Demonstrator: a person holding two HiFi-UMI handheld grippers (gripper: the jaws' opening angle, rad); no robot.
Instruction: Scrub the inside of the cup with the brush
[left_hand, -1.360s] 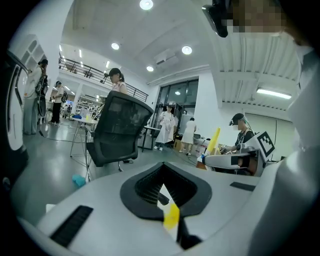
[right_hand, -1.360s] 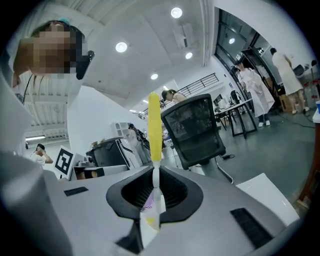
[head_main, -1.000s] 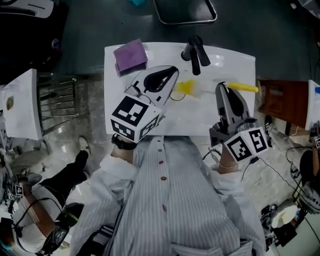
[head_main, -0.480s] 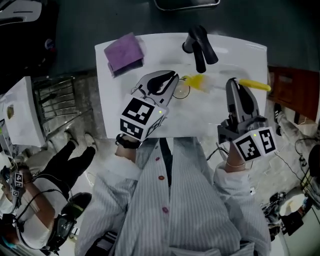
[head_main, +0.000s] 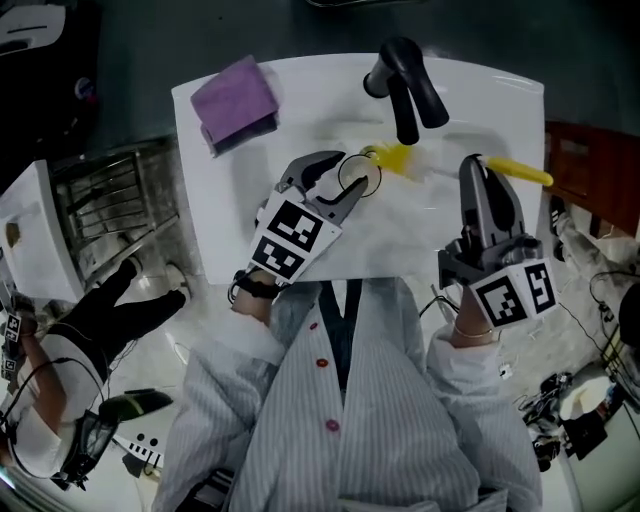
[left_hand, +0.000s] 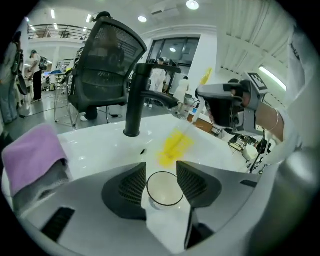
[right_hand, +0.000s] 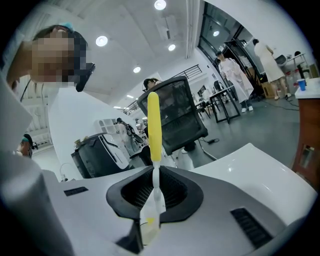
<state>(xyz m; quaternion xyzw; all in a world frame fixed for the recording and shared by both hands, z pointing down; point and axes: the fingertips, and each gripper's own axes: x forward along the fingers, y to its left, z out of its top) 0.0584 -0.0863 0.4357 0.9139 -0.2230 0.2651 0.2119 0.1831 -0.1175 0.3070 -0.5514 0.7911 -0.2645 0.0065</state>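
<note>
A small clear glass cup stands in the white sink, and it sits between the fingers of my left gripper. The left gripper view looks down into the cup between the two pads of that gripper. Its jaws are opening, and I cannot tell if the pads touch the rim. My right gripper is shut on the brush's thin stem. The yellow handle sticks out to the right. The yellow bristles hang just beyond the cup, outside it.
A black faucet stands at the back of the sink, close behind the bristles. A folded purple cloth lies on the back left corner. A wire rack is left of the sink and a brown cabinet to its right.
My left gripper has come down toward the cup and its shut jaws have opened round it. The right gripper with the brush has hardly moved.
</note>
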